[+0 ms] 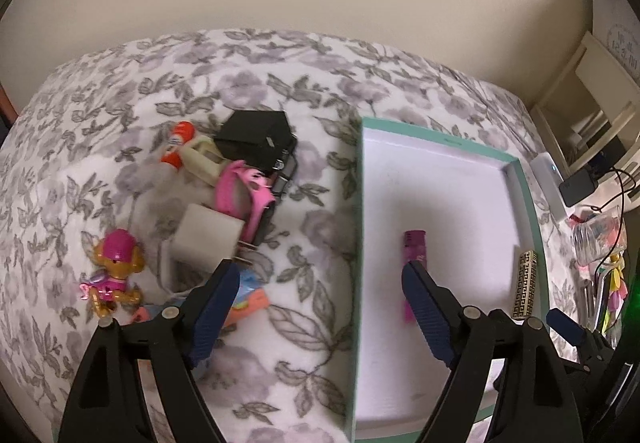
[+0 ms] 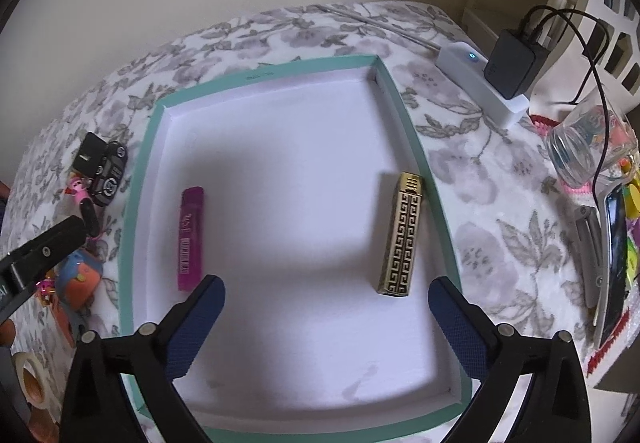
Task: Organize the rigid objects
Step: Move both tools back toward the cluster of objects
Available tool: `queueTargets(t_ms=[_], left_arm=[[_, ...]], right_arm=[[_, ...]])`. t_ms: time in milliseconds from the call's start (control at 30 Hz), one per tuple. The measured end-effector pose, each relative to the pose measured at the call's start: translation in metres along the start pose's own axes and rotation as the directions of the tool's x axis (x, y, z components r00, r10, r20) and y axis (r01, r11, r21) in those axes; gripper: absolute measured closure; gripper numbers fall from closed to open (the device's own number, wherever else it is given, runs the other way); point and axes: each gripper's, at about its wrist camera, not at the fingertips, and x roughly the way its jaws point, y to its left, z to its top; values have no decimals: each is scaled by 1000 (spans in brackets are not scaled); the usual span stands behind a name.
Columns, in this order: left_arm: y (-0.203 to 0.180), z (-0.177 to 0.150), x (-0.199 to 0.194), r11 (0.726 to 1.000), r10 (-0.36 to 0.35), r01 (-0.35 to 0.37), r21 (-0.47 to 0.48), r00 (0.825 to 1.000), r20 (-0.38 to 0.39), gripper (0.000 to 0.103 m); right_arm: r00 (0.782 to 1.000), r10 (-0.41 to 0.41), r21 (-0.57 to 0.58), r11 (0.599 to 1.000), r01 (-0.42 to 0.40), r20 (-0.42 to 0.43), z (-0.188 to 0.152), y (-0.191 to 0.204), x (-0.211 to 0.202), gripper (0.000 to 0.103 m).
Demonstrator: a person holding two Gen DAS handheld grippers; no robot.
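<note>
A teal-rimmed white box (image 2: 148,147) lies on a floral blanket; it also shows in the left wrist view (image 1: 358,203). Inside lie a magenta lighter (image 2: 192,239) at the left and a gold patterned lighter (image 2: 402,235) at the right. My right gripper (image 2: 326,293) is open and empty above the box's near part. My left gripper (image 1: 320,275) is open and empty above the box's left rim. Left of the box lies a pile: a white cube (image 1: 208,237), pink sunglasses (image 1: 244,191), a black box (image 1: 256,139), a glue stick (image 1: 178,143) and a toy pup (image 1: 116,267).
A white power strip (image 2: 480,83) with a black charger (image 2: 516,63) lies behind the box at the right. A glass jar (image 2: 588,143), a folding knife (image 2: 592,255) and a phone sit at the right edge. Tape rolls (image 2: 30,383) lie at the lower left.
</note>
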Motion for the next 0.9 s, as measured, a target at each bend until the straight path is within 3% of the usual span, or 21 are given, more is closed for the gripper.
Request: queueTargets(t_ms=[67, 100, 133, 333, 467, 633, 900], left_arm=[[8, -1, -4, 1000, -3, 4, -20, 1000, 10, 16], [13, 0, -6, 999, -6, 6, -33, 1000, 13, 6], [19, 0, -9, 998, -11, 13, -56, 1000, 22, 2], [53, 3, -34, 990, 4, 8, -143, 996, 86, 1], [79, 3, -52, 983, 34, -11, -186, 992, 122, 1], [121, -2, -67, 960, 61, -17, -280, 987, 148, 1], [169, -12, -73, 924, 154, -102, -369, 981, 116, 1]], right_arm=[[1000, 28, -3, 1000, -28, 8, 0, 3, -3, 0], [999, 37, -1, 999, -37, 13, -1, 5, -4, 0], [999, 47, 0, 999, -47, 23, -1, 7, -7, 0], [990, 108, 5, 994, -109, 87, 1, 25, -25, 0], [989, 99, -60, 994, -93, 106, -2, 52, -34, 0], [984, 151, -129, 982, -138, 92, -8, 92, -38, 0], [981, 182, -247, 955, -162, 61, -19, 156, -35, 0]])
